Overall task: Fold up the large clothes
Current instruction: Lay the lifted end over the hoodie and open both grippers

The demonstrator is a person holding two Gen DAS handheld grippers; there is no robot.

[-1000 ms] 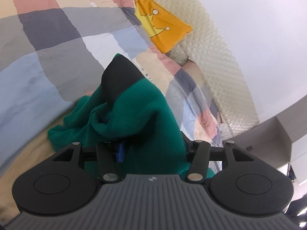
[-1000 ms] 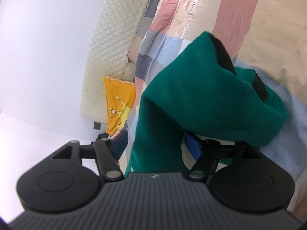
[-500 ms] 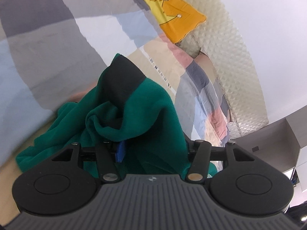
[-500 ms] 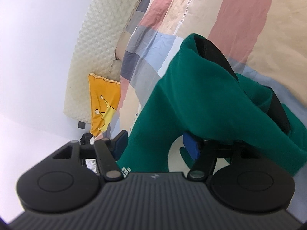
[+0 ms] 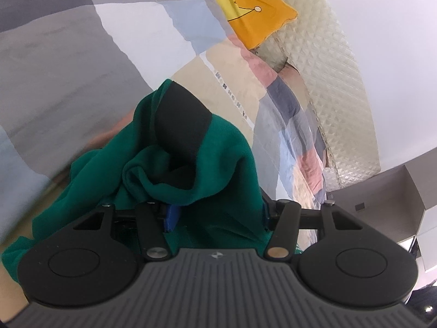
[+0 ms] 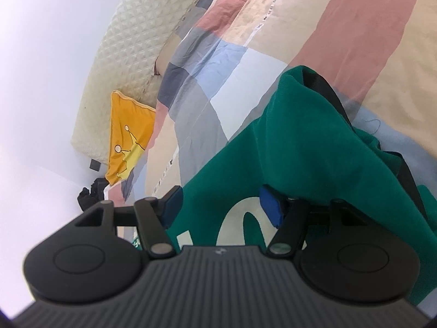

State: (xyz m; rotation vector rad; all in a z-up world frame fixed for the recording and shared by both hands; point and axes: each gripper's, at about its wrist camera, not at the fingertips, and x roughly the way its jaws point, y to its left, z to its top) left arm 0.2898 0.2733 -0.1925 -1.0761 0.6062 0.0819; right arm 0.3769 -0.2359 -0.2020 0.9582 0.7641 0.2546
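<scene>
On the patchwork quilt (image 5: 82,63), rumpled green sweatshirt (image 5: 218,169)

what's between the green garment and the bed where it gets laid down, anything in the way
Nothing visible. The green garment hangs bunched between both grippers' jaws, left gripper and right gripper, over bare patchwork quilt. The orange pillow sits off by the headboard.

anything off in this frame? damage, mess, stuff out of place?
Nothing damaged or spilled. The green garment is bunched between both grippers rather than spread flat, one black-trimmed end poking up; normal mid-fold. The orange cushion sits wedged against the quilted headboard. The patchwork bedcover looks only lightly wrinkled.
</scene>
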